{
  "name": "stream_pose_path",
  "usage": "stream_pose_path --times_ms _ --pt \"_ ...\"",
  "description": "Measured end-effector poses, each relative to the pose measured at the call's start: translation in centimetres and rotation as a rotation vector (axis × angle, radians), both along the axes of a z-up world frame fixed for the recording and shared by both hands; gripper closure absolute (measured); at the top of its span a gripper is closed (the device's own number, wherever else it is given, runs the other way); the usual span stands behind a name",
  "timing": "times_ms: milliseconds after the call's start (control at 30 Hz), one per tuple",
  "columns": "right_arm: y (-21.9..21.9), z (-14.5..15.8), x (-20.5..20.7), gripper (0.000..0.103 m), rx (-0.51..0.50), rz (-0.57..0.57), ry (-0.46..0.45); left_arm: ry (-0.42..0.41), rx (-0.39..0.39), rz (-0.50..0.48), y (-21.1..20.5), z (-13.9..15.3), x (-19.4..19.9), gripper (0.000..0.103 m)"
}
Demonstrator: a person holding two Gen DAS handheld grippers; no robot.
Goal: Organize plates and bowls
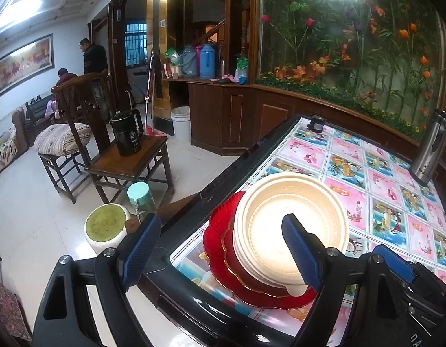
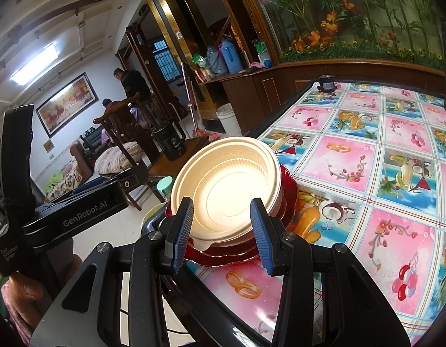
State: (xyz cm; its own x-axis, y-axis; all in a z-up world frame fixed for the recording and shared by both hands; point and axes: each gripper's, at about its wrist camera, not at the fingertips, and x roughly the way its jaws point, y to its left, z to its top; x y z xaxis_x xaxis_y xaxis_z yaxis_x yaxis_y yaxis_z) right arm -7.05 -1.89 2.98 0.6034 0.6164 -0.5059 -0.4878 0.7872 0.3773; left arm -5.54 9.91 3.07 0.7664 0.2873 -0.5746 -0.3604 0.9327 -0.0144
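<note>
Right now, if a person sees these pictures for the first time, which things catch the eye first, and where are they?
The cream bowls, nested on red plates, sit at the near corner of the table with its bright fruit-pattern cover. Both open grippers, left gripper and right gripper, point at this stack. Behind the table stands a wall of artificial flowers.

In the left wrist view, the stack of cream ribbed plastic bowls (image 1: pixel 289 225) sits on the red scalloped glass plates (image 1: pixel 223 248) at lower centre, near the left edge of the table with the fruit-patterned cloth (image 1: pixel 396 190). A steel thermos flask (image 1: pixel 431 147) stands on the table at far right, and a small black cylindrical object (image 1: pixel 317 123) stands at its far end. Left of the table, on the floor, stand a round green-topped stool (image 1: pixel 106 227) and a mint-lidded bottle (image 1: pixel 141 198); behind them a black kettle (image 1: pixel 127 136) rests on a dark wooden chair (image 1: pixel 133 159).
</note>
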Motion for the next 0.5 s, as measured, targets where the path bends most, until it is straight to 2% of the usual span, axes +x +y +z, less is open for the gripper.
stream_pose_path --times_ms 500 --pt "0.02 -0.45 0.41 0.062 0.003 0.006 0.021 0.014 -0.045 -0.015 0.26 -0.59 0.39 0.016"
